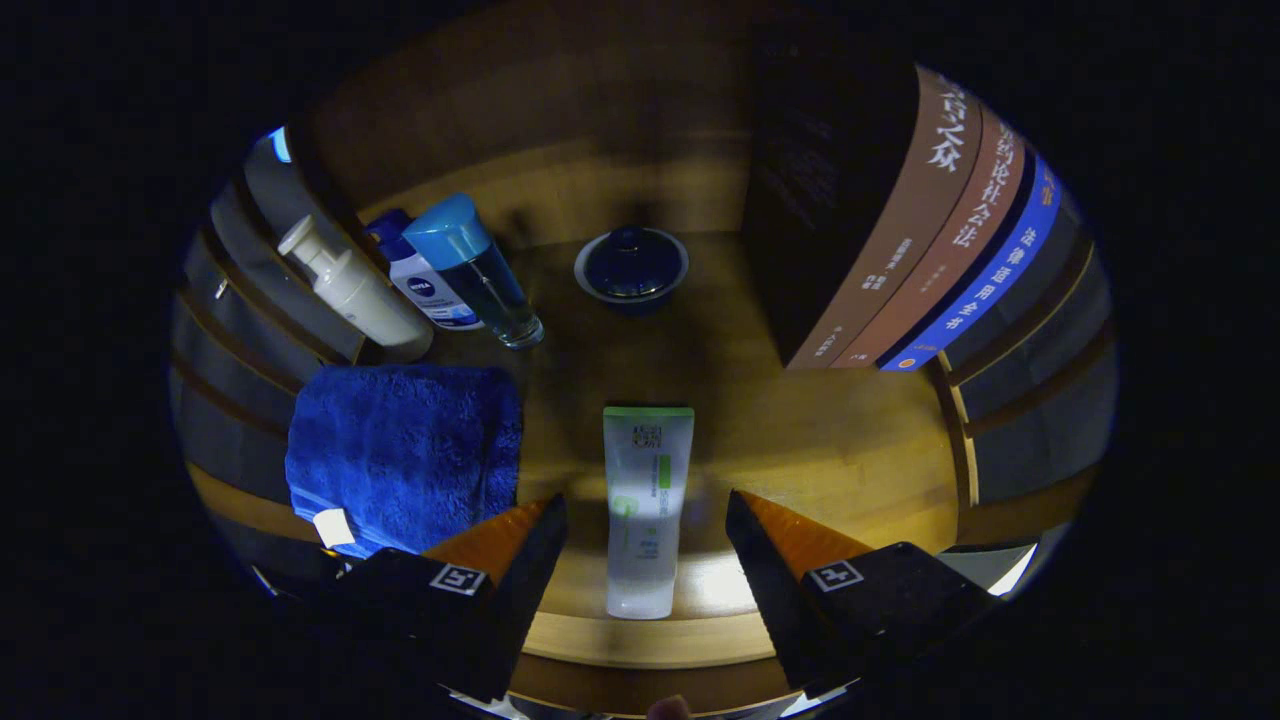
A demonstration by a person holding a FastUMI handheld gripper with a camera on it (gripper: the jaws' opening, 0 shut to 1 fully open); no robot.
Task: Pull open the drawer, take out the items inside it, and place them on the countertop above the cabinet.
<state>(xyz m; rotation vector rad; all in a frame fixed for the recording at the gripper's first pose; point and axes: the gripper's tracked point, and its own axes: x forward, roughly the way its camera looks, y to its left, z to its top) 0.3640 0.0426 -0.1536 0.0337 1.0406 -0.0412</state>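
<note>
A white tube with a green band (644, 505) lies flat on the wooden countertop (830, 440), its long axis running away from me. My gripper (645, 520) is open, one finger on each side of the tube, and neither finger touches it. A folded blue towel (405, 455) lies on the wood just left of the left finger. A dark lidded bowl (632, 265) stands farther back, beyond the tube.
At the back left stand a white pump bottle (350, 290), a small blue-capped bottle (420, 280) and a clear bottle with a blue cap (475, 270). Upright books (920, 240) stand at the right. A wooden back wall (560, 110) closes the space behind.
</note>
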